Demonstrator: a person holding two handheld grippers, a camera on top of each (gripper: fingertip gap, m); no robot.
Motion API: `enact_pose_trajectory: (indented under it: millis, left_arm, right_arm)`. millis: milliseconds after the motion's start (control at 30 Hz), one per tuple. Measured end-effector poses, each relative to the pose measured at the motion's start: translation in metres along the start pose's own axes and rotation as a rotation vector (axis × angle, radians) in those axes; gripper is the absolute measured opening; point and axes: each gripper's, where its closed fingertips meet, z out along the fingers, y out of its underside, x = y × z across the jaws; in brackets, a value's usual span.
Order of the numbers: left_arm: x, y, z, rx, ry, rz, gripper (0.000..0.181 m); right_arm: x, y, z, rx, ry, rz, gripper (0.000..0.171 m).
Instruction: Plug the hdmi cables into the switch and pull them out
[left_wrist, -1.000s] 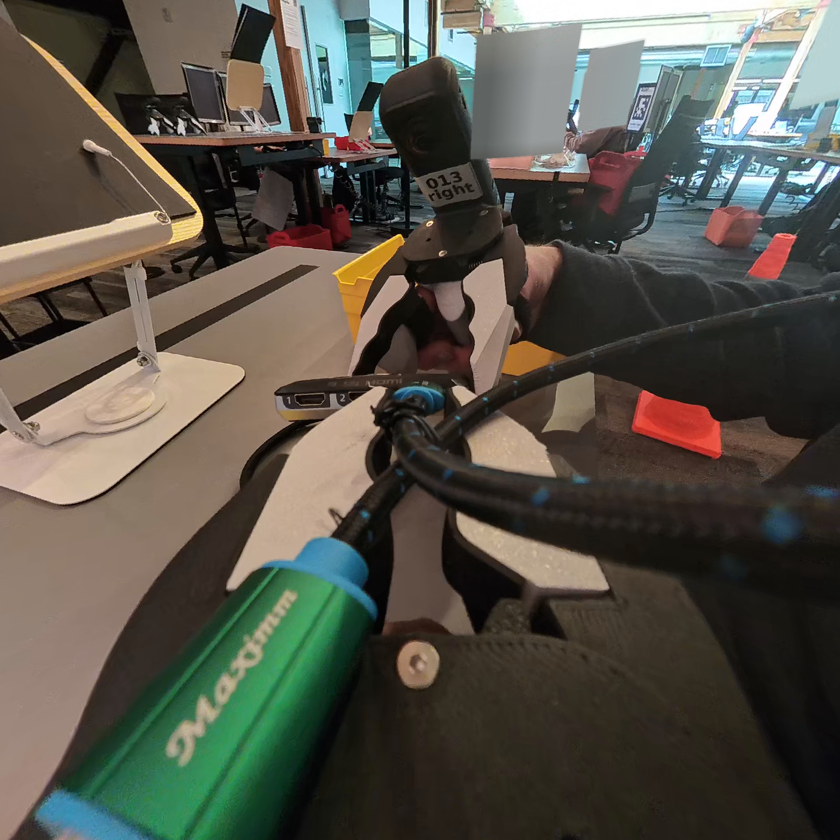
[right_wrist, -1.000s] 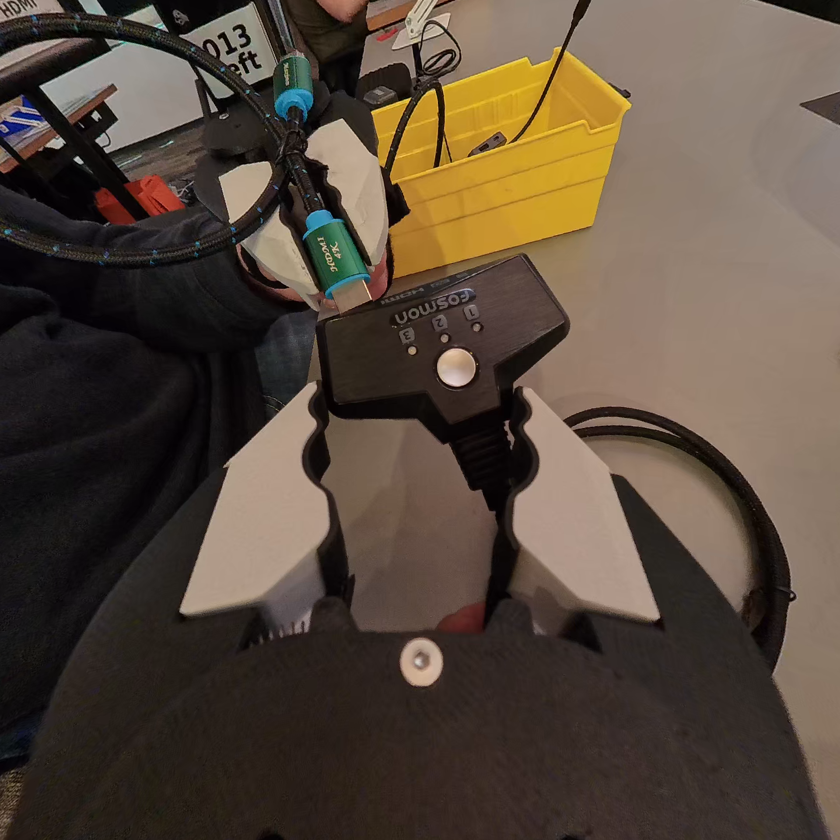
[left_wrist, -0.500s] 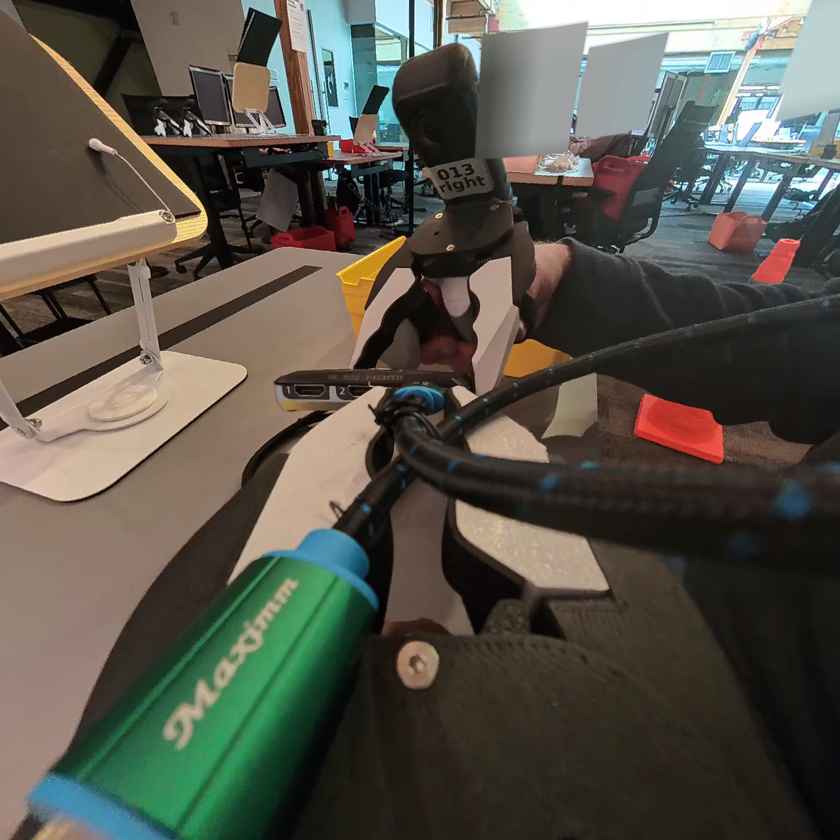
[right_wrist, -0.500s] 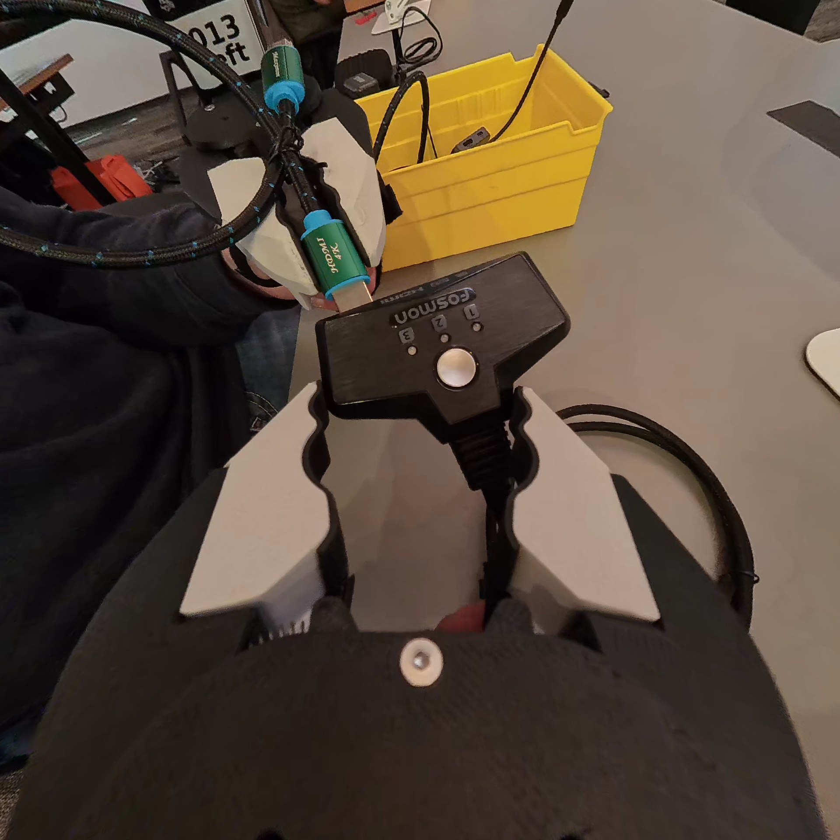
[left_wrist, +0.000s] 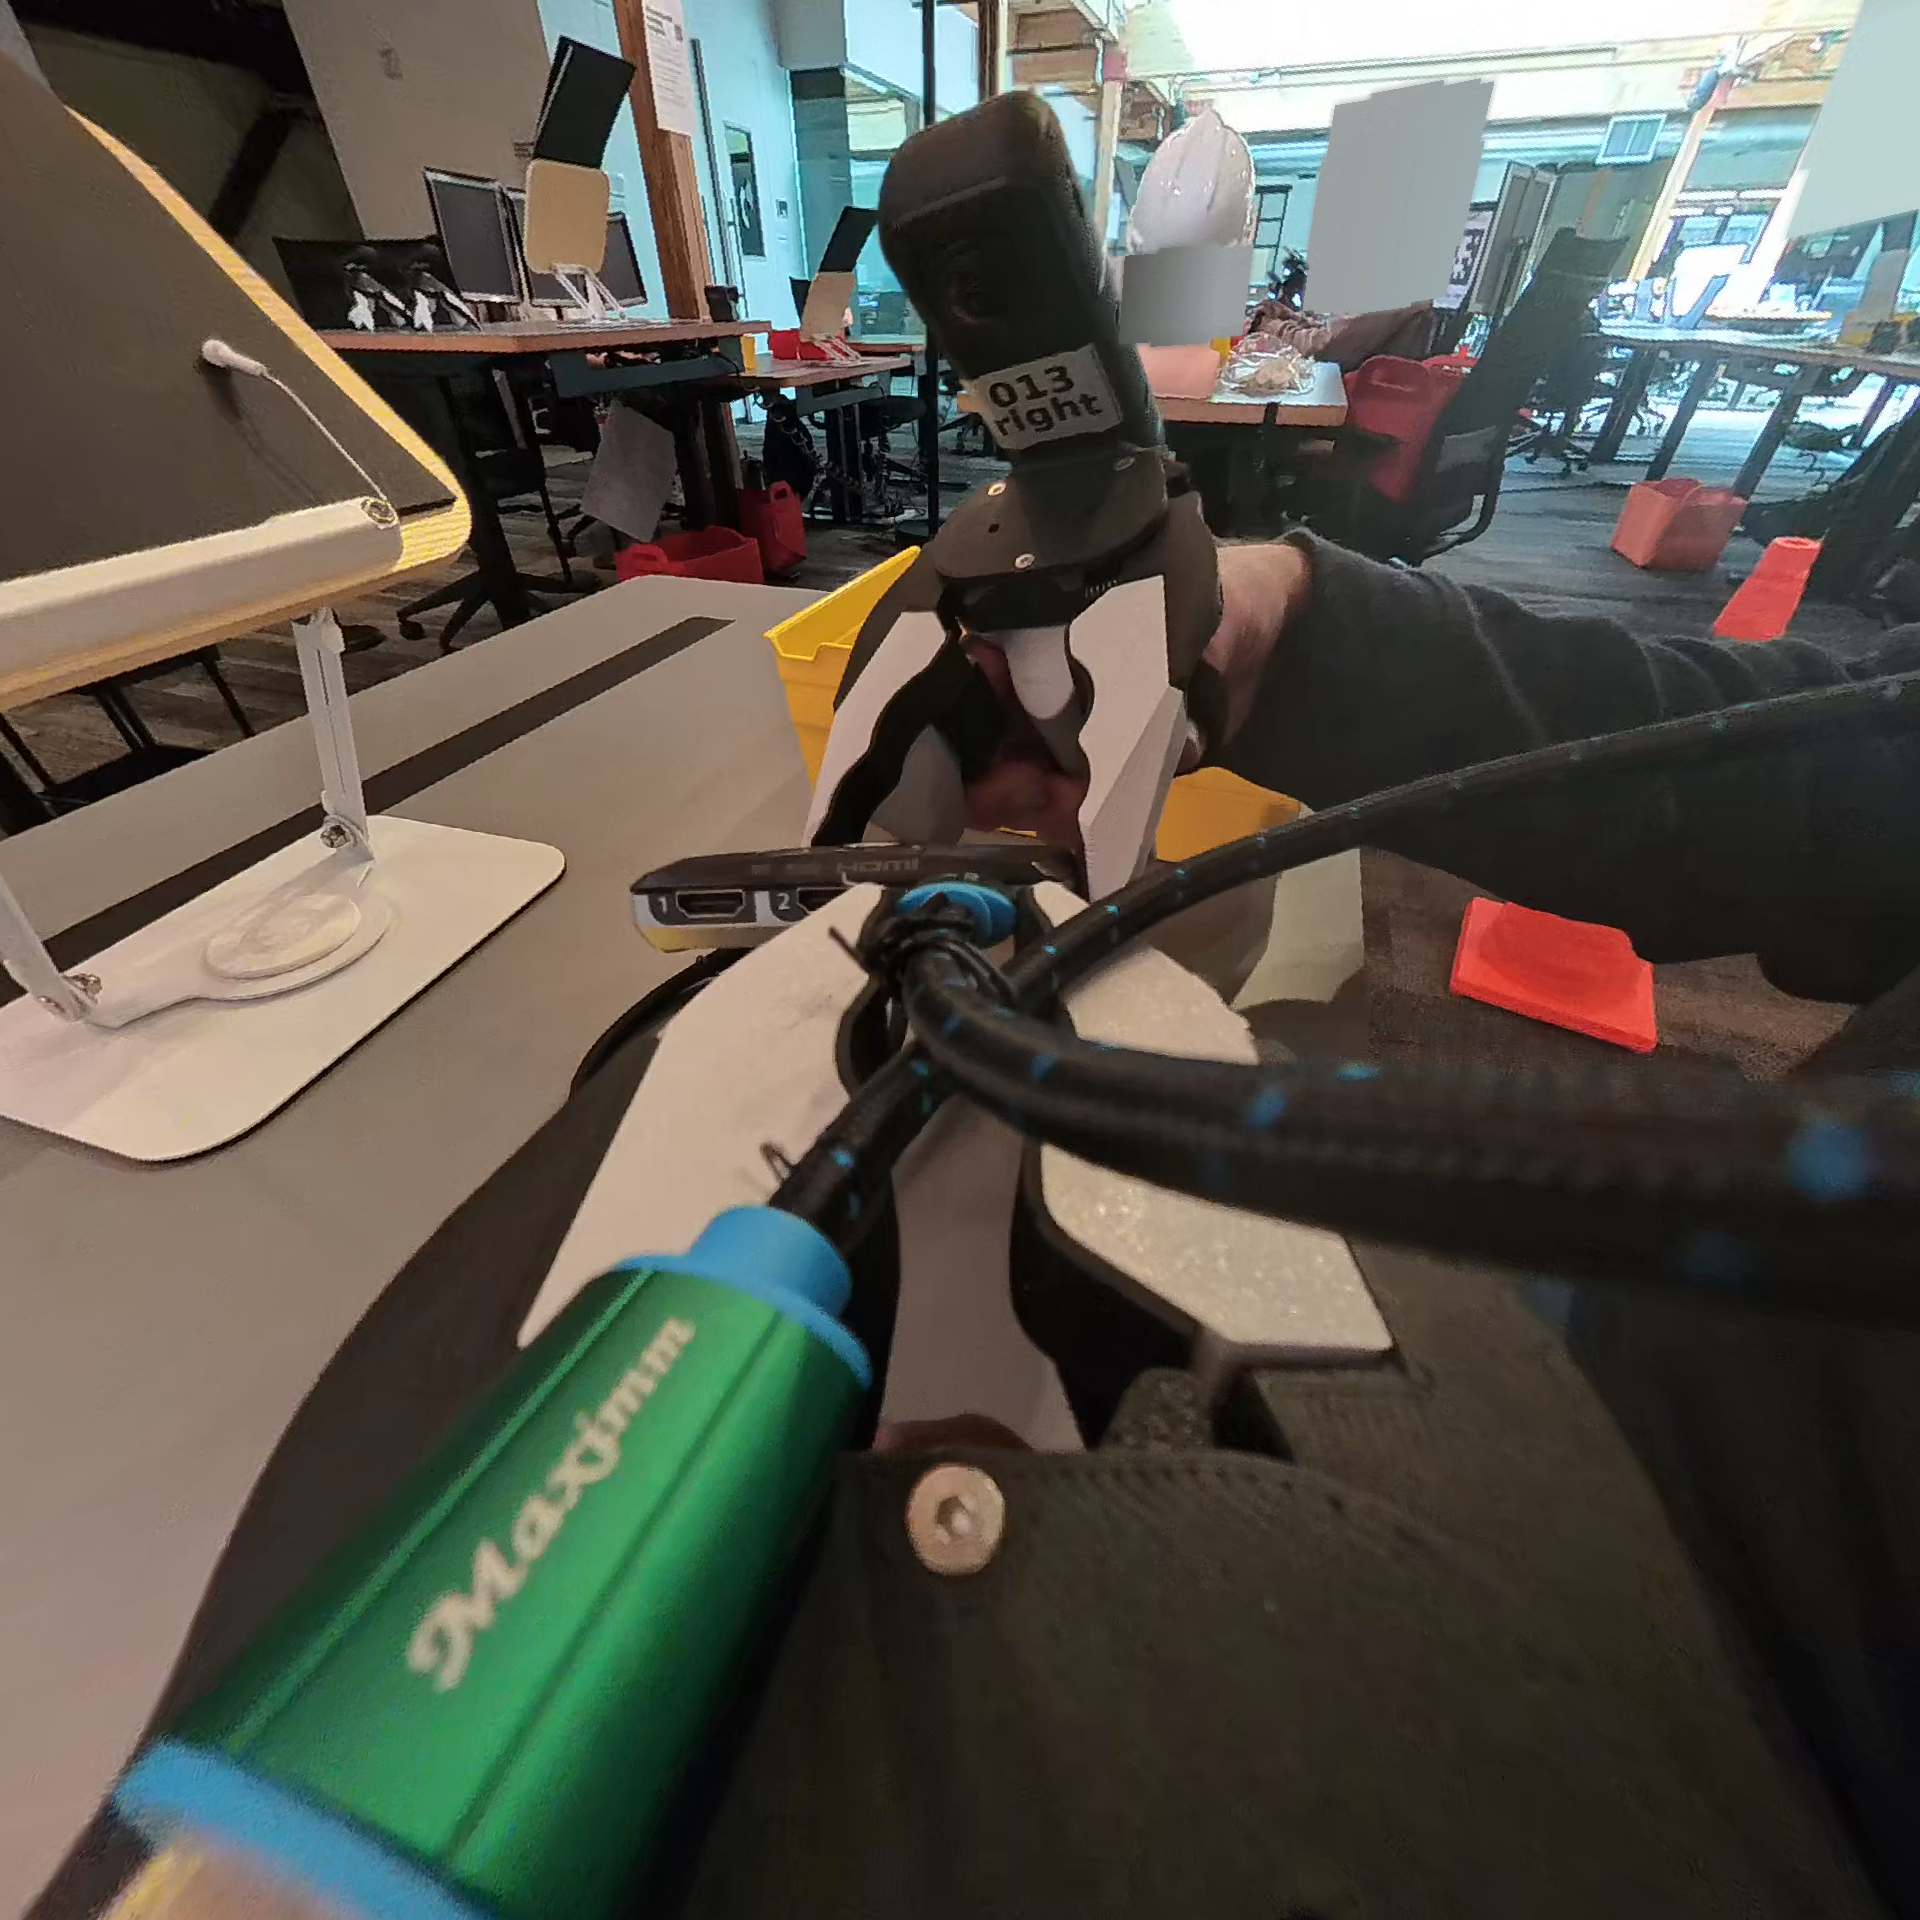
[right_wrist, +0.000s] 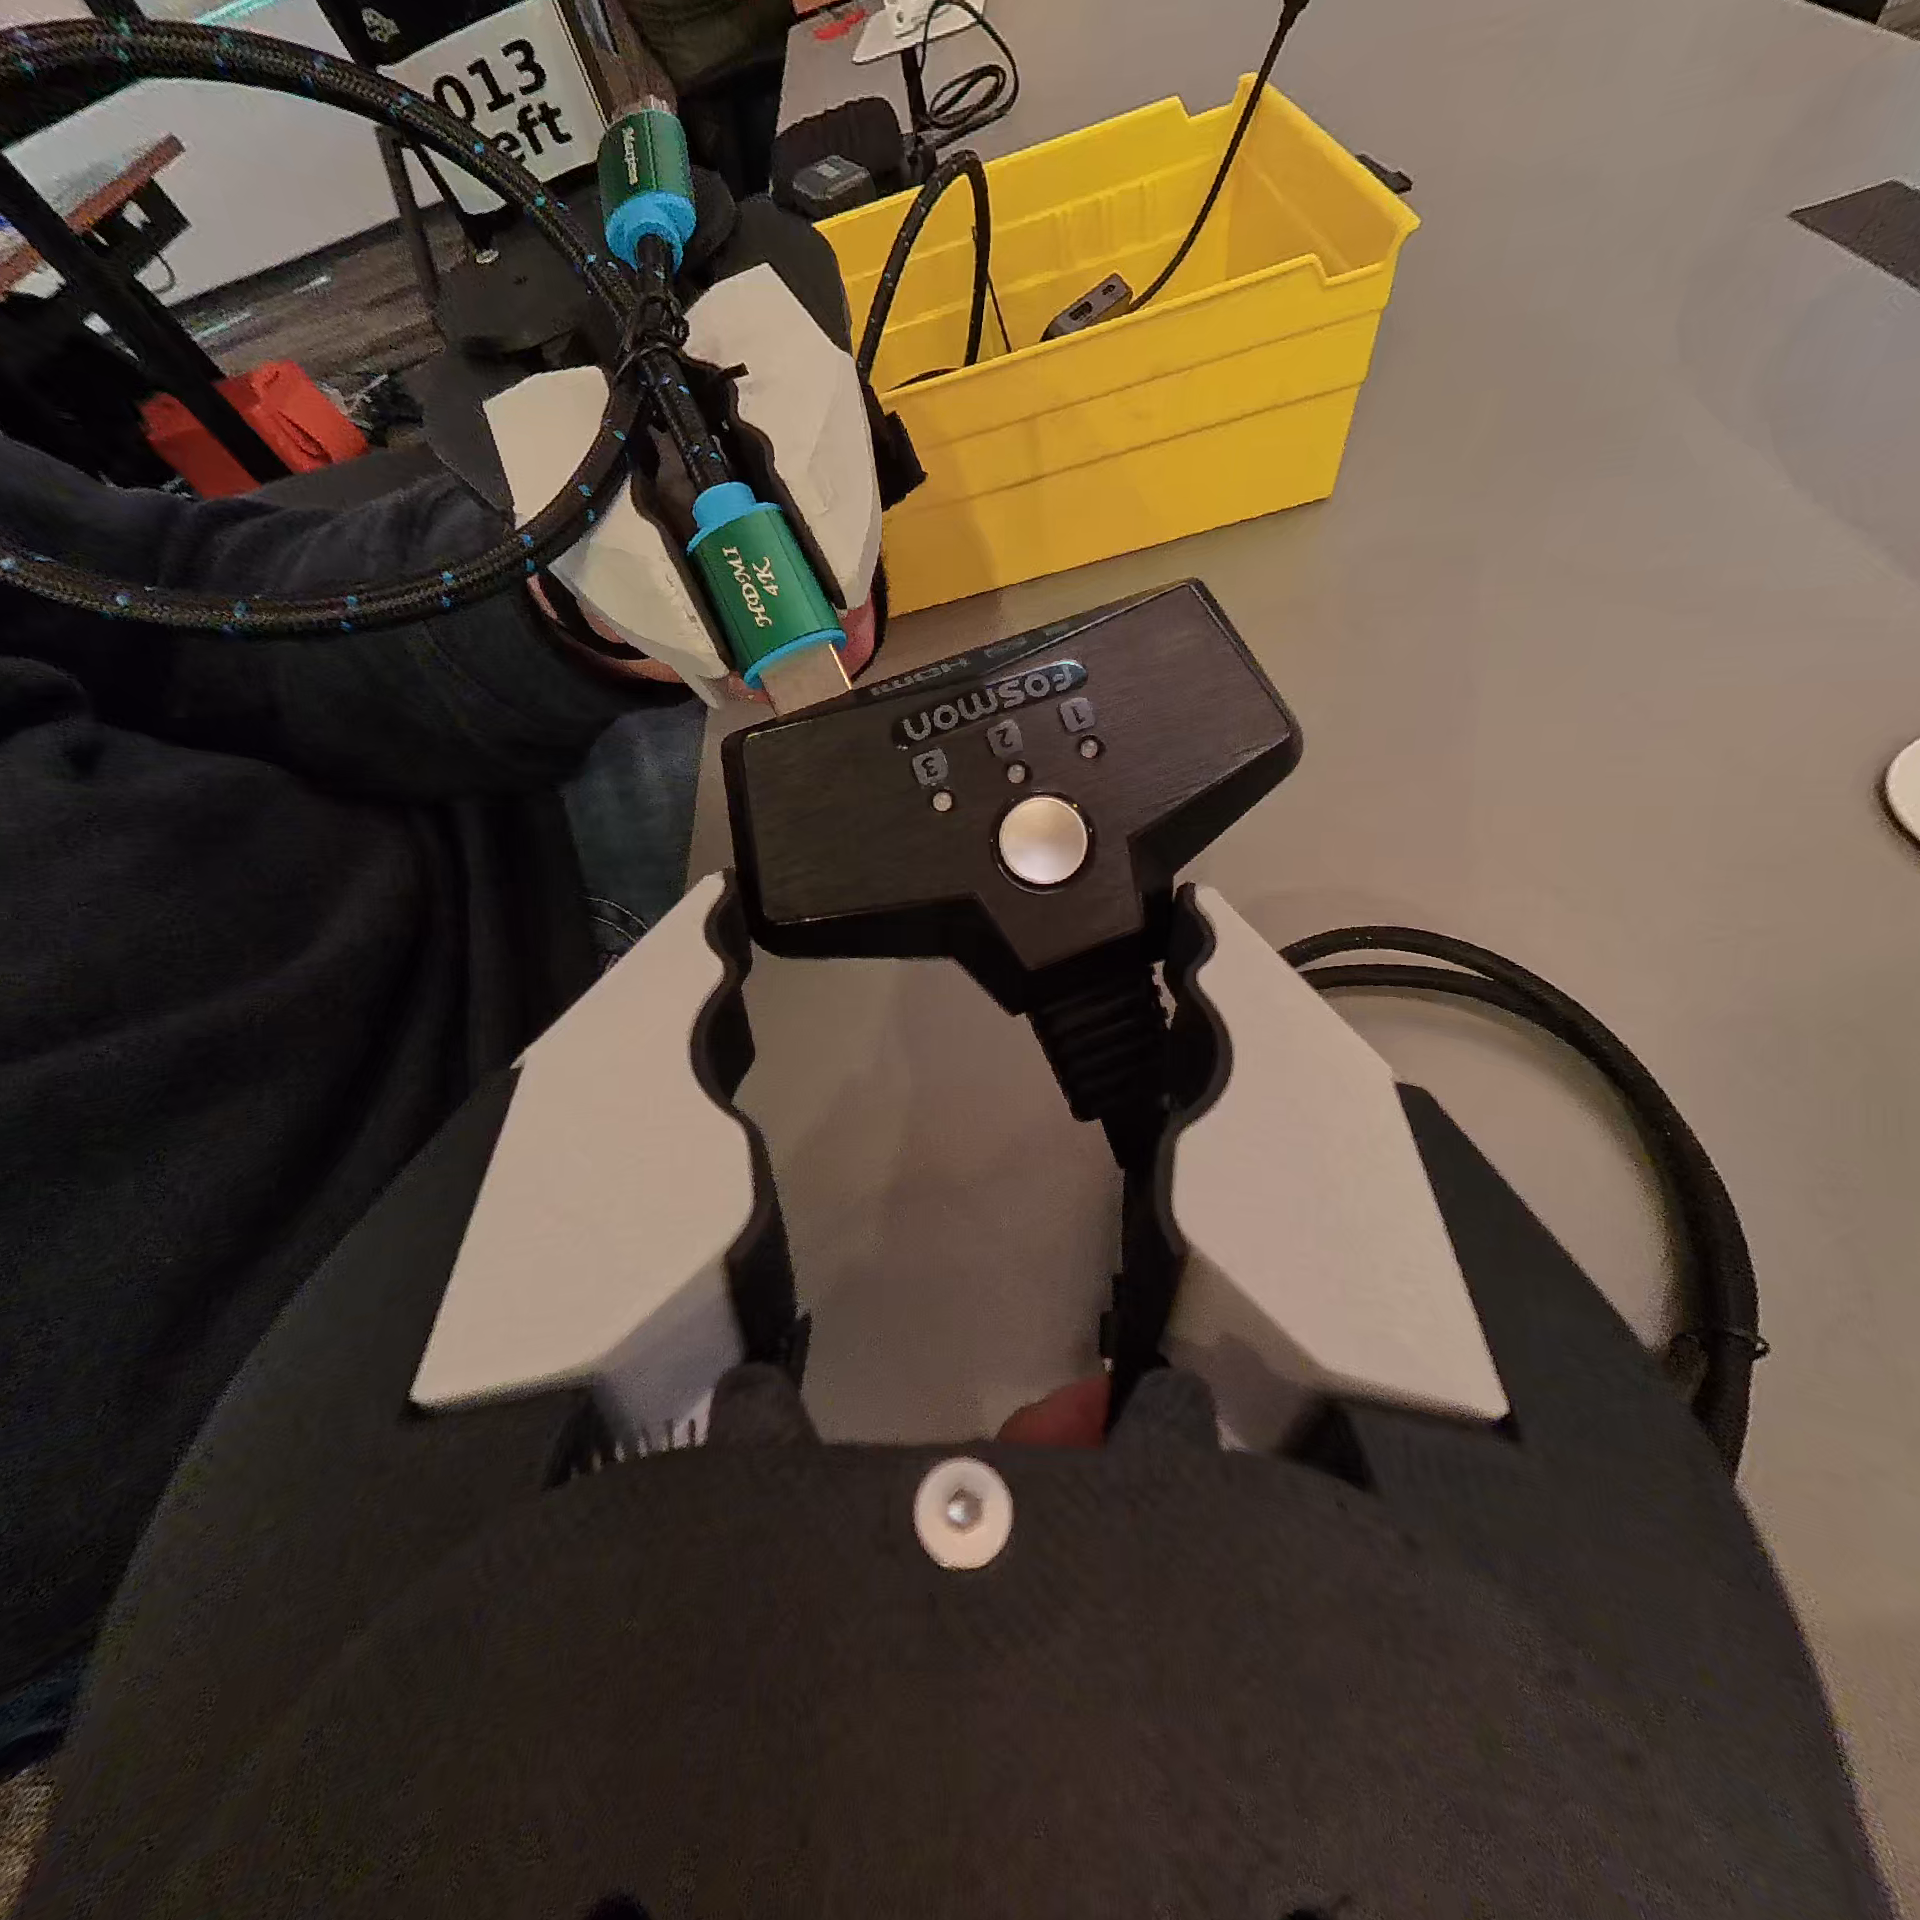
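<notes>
Switch (right_wrist: 997, 769): black, white brand lettering, numbered lights, clamped in right claw (right_wrist: 951, 935) above the grey table (right_wrist: 1558, 644).
HDMI plug (right_wrist: 764, 592): green, printed script, clamped in left claw (right_wrist: 727, 582), metal tip at the switch's port edge.
Bin (right_wrist: 1143, 416): yellow, behind.

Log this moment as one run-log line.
left gripper: shut on green HDMI plug | right gripper: shut on HDMI switch | plug at port, not seated
</notes>
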Motion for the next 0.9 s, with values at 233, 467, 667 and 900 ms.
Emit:
enact_pose_trajectory:
  millis: [233,467,667,900]
  left_arm:
    - [0.0031,0.0006,-0.0009,-0.029,0.017,0.027,0.020]
    - [0.0002,0.0010,-0.0013,-0.034,0.006,0.003,0.021]
    - [0.0042,-0.0005,-0.0005,-0.037,0.024,0.011,0.021]
    - [0.0064,0.0004,0.0012,-0.029,0.039,0.007,0.022]
  right_arm:
    - [-0.0031,0.0009,0.0000,-0.004,-0.023,0.004,0.079]
    - [0.0001,-0.0011,-0.0006,-0.004,0.023,-0.029,0.079]
    - [-0.0041,-0.0008,-0.0024,-0.001,0.007,-0.059,0.079]
    - [-0.0046,0.0011,-0.0036,-0.012,0.003,-0.064,0.079]
